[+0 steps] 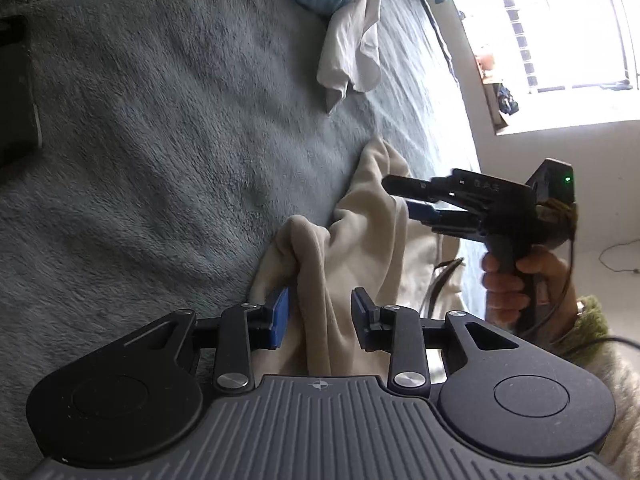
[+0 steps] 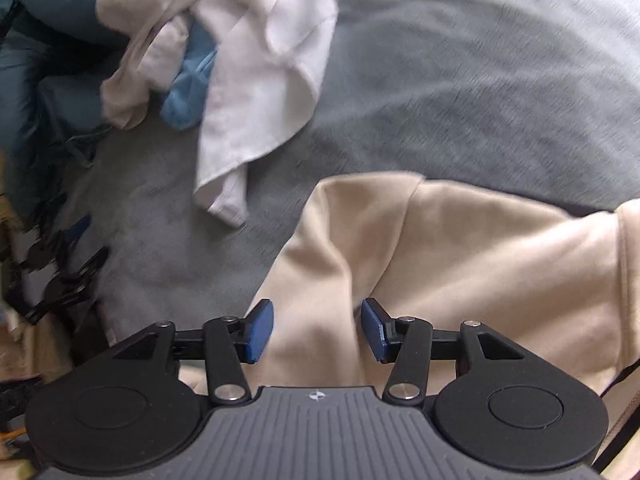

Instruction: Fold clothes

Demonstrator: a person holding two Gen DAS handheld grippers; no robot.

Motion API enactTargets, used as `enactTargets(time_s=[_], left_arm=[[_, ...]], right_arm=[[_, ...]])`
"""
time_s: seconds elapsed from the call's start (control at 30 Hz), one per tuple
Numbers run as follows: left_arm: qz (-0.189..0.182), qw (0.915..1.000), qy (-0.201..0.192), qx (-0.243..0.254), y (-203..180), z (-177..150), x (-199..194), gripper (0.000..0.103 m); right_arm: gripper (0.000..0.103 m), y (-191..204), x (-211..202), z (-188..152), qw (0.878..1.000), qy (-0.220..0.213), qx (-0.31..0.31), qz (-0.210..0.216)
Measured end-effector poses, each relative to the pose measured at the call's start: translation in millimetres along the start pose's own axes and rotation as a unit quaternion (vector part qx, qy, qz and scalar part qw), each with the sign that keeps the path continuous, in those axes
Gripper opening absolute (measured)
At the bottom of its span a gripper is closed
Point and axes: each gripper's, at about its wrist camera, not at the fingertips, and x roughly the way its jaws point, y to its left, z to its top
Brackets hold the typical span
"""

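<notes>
A cream garment [image 1: 360, 224] lies bunched on the grey plush bedcover [image 1: 160, 140]. One ridge of it rises and its folds run in between the fingers of my left gripper [image 1: 320, 314], which is shut on it. To the right, a hand [image 1: 508, 280] holds my right gripper [image 1: 400, 198] over the garment's far side, jaws apart. In the right wrist view that gripper [image 2: 318, 330] points down at the cream garment [image 2: 460, 260], open, with the cloth below its blue pads [image 2: 260, 332] and nothing pinched.
A crumpled white garment [image 2: 260, 80] and a blue cloth [image 2: 188, 92] lie further up the bed, also the white garment [image 1: 352, 52] in the left wrist view. A bright window [image 1: 560, 20] is at the right. Dark objects [image 1: 16, 92] sit at the left edge.
</notes>
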Motion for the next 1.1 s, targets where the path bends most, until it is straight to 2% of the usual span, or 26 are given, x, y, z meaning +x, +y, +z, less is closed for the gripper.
enactTargets(time_s=[0.03,0.07,0.17,0.23,0.3,0.4,0.47,0.5,0.57,0.63,0.7,0.77,0.83,0.93,0.97,1.0,1.03,1.07,1.1], left_arm=[[0.0,1.0,-0.002,-0.003,0,1,4,0.032],[-0.002,1.0,-0.005,-0.005,0,2,6,0.03],[-0.024,0.9993,-0.023,-0.018,3,8,11,0.008],[-0.048,0.9972,-0.041,-0.04,11,8,6,0.006],[-0.077,0.9917,-0.062,-0.083,24,5,2,0.005],[-0.119,0.9712,-0.089,-0.187,54,-2,-1,0.005],[-0.134,0.9573,-0.093,-0.239,69,-7,3,0.005],[-0.139,0.9537,-0.094,-0.25,71,-9,6,0.005],[-0.15,0.9506,-0.088,-0.257,71,-8,12,0.005],[-0.153,0.9515,-0.082,-0.254,72,-3,12,0.008],[-0.152,0.9554,-0.078,-0.241,77,4,2,0.028],[-0.146,0.9627,-0.074,-0.216,72,12,2,0.032],[-0.139,0.9685,-0.066,-0.196,62,19,12,0.032],[-0.135,0.9716,-0.053,-0.187,59,23,21,0.032],[-0.134,0.9721,-0.051,-0.186,59,23,23,0.031],[-0.133,0.9724,-0.053,-0.184,59,23,24,0.023],[-0.131,0.9722,-0.058,-0.185,59,21,24,0.015],[-0.129,0.9713,-0.064,-0.189,60,18,22,0.009],[-0.129,0.9686,-0.072,-0.2,62,14,21,0.007]], right_arm=[[0.039,-2,0,-1,1.0,0.008,0.004,0.012],[0.024,-4,-1,-2,1.0,0.012,0.01,0.027],[0.008,-14,-7,-9,0.997,-0.007,0.036,0.067],[0.007,-23,-16,-17,0.991,-0.042,0.064,0.112],[0.007,-40,-24,-28,0.976,-0.083,0.112,0.167],[0.006,-63,-26,-49,0.942,-0.15,0.171,0.246],[0.006,-68,-17,-59,0.93,-0.161,0.193,0.267],[0.006,-70,-11,-64,0.924,-0.166,0.203,0.277],[0.006,-74,-3,-68,0.915,-0.165,0.222,0.293],[0.009,-78,1,-66,0.91,-0.162,0.231,0.303],[0.019,-78,1,-60,0.916,-0.154,0.226,0.295],[0.048,-79,0,-52,0.923,-0.144,0.217,0.281],[0.052,-81,2,-43,0.931,-0.132,0.207,0.27],[0.054,-78,14,-27,0.941,-0.1,0.193,0.26],[0.053,-77,20,-22,0.944,-0.083,0.187,0.259],[0.051,-74,26,-18,0.949,-0.066,0.179,0.253],[0.04,-71,32,-15,0.952,-0.052,0.17,0.248],[0.018,-67,35,-13,0.955,-0.047,0.158,0.246],[0.012,-64,35,-13,0.957,-0.054,0.15,0.242]])
